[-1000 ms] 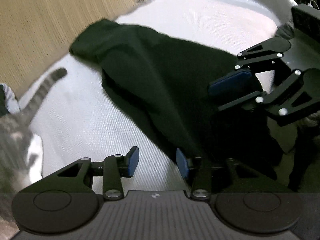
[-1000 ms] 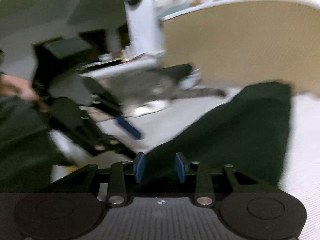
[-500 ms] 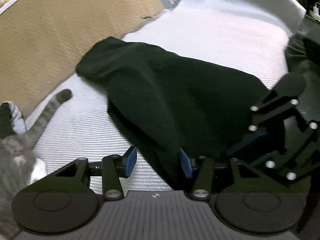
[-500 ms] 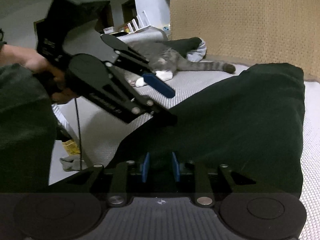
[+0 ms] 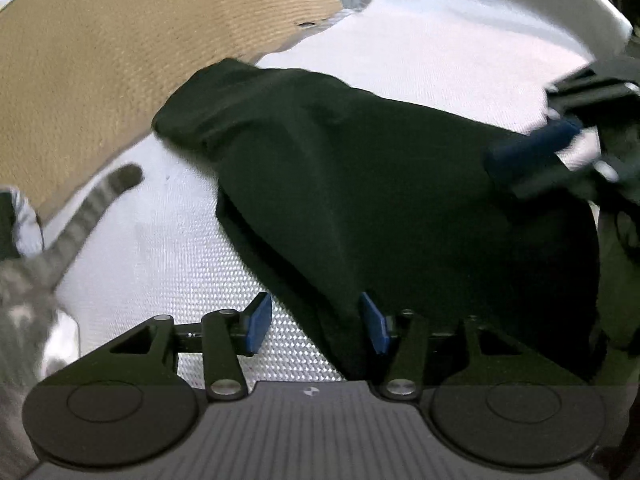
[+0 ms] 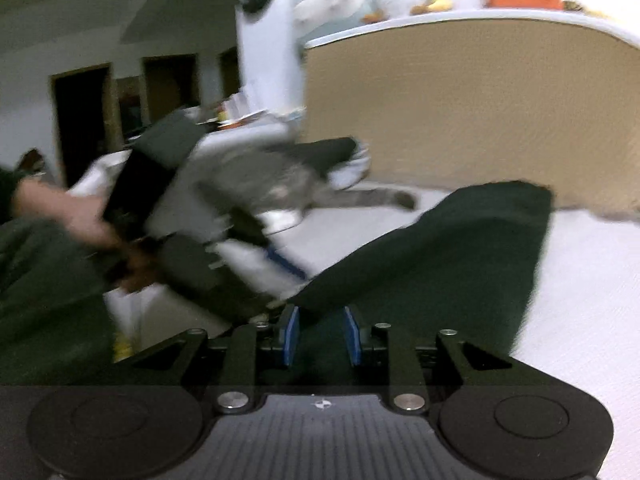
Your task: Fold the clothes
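Observation:
A black garment (image 5: 380, 184) lies stretched across a white woven bed surface (image 5: 160, 264). My left gripper (image 5: 316, 326) is open at the garment's near edge; the cloth's edge runs between its blue pads. My right gripper (image 6: 320, 334) is partly open with the black garment (image 6: 460, 264) between its blue pads; I cannot tell if they pinch it. The right gripper also shows blurred at the right of the left wrist view (image 5: 560, 148), over the garment. The left gripper appears blurred in the right wrist view (image 6: 248, 264), held by a hand.
A grey tabby cat (image 6: 288, 176) lies on the bed beside the garment; its tail (image 5: 100, 196) reaches toward the cloth. A tan woven headboard (image 6: 480, 112) stands behind. Shelf clutter sits above it.
The right gripper rose and swung away to the right in the left wrist view. The left gripper has dropped lower and left in the right wrist view. The garment has shifted slightly.

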`<state>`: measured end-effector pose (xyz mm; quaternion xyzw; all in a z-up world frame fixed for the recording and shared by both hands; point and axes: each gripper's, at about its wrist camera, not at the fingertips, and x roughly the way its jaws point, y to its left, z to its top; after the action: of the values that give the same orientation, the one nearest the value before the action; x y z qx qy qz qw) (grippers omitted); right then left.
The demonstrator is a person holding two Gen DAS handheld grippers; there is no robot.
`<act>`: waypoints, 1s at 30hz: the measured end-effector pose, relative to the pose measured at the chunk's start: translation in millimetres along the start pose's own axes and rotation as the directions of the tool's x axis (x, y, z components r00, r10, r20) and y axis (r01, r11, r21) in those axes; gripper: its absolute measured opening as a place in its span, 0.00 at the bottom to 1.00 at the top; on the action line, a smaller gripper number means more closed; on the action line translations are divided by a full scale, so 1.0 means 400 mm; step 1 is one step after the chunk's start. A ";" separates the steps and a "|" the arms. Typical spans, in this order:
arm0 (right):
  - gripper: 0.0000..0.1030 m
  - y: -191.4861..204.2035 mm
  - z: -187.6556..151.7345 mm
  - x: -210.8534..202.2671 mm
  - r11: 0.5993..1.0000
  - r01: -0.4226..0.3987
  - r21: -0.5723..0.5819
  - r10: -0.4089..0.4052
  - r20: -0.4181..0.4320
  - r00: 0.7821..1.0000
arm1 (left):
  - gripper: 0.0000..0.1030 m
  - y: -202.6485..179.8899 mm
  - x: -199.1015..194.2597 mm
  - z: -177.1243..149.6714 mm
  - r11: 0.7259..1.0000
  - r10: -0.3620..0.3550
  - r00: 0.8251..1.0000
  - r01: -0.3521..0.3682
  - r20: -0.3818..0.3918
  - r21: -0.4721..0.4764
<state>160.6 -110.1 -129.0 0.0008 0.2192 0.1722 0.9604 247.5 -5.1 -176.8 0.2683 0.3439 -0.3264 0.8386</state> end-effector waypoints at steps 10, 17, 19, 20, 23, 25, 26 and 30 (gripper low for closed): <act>0.27 -0.123 0.127 0.196 0.985 0.116 -0.128 -0.132 -0.122 0.984 | 0.53 0.001 0.008 -0.015 0.998 -0.016 1.000 0.017 0.004 -0.063; 0.25 -0.143 0.154 0.336 0.971 0.123 -0.203 -0.162 -0.186 0.969 | 0.53 0.001 0.001 -0.010 0.998 -0.016 1.000 0.017 0.011 -0.067; 0.25 -0.149 0.144 0.381 0.972 0.115 -0.207 -0.165 -0.245 0.955 | 0.53 0.001 0.000 -0.010 0.997 -0.017 1.000 0.018 0.012 -0.071; 0.25 -0.147 0.136 0.400 0.969 0.109 -0.224 -0.168 -0.267 0.949 | 0.53 0.002 0.000 -0.010 0.997 -0.019 1.000 0.020 0.013 -0.074; 0.24 -0.119 0.117 0.434 0.938 0.090 -0.335 -0.191 -0.283 0.940 | 0.53 0.006 0.003 -0.013 0.996 -0.025 1.000 0.026 0.018 -0.089; 0.22 -0.104 0.125 0.438 0.918 0.086 -0.386 -0.203 -0.273 0.940 | 0.53 0.009 0.004 -0.015 0.995 -0.028 0.999 0.031 0.022 -0.099; 0.21 -0.102 0.133 0.433 0.915 0.089 -0.393 -0.202 -0.257 0.945 | 0.53 0.009 0.003 -0.015 0.994 -0.029 0.999 0.031 0.024 -0.101; 0.21 -0.110 0.159 0.428 0.942 0.061 -0.330 -0.147 -0.240 0.960 | 0.54 -0.002 -0.001 -0.012 0.997 -0.017 0.999 0.019 0.031 -0.071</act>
<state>346.7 -90.2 -146.8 -0.1892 0.3126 0.1526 0.9183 244.5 -2.2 -179.7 0.2303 0.3447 -0.3257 0.8497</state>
